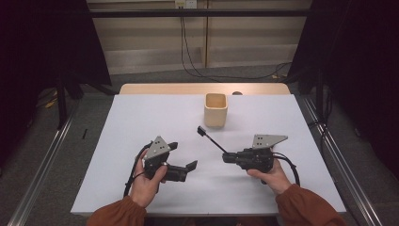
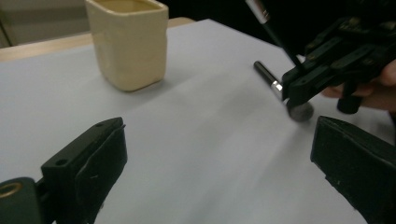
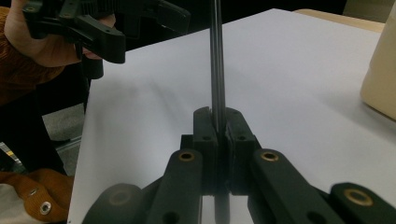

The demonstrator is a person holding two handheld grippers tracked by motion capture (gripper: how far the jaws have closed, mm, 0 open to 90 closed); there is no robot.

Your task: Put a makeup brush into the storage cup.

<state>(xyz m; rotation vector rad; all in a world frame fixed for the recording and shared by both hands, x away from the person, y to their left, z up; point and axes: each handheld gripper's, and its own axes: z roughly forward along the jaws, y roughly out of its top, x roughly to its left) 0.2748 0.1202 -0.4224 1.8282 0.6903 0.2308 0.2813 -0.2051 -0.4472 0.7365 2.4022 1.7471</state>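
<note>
A person holds one gripper in each hand over a white table (image 1: 141, 122). My right gripper (image 1: 226, 157) (image 3: 217, 114) is shut on a thin black stick (image 1: 211, 141) (image 3: 216, 56), which slants up and left to a small dark head. My left gripper (image 1: 182, 156) (image 2: 219, 149) is open with nothing between its jaws, and it hovers low over the table. In the left gripper view, the right gripper (image 2: 292, 91) has a second short dark piece (image 2: 266, 74) just below its jaws, with a silver band and a grey round end.
A cream square cup (image 1: 216, 109) (image 2: 128, 44) stands upright at the back middle of the table, beyond both grippers. A wooden strip (image 1: 202, 88) borders the far edge. Cables trail from each gripper toward the person.
</note>
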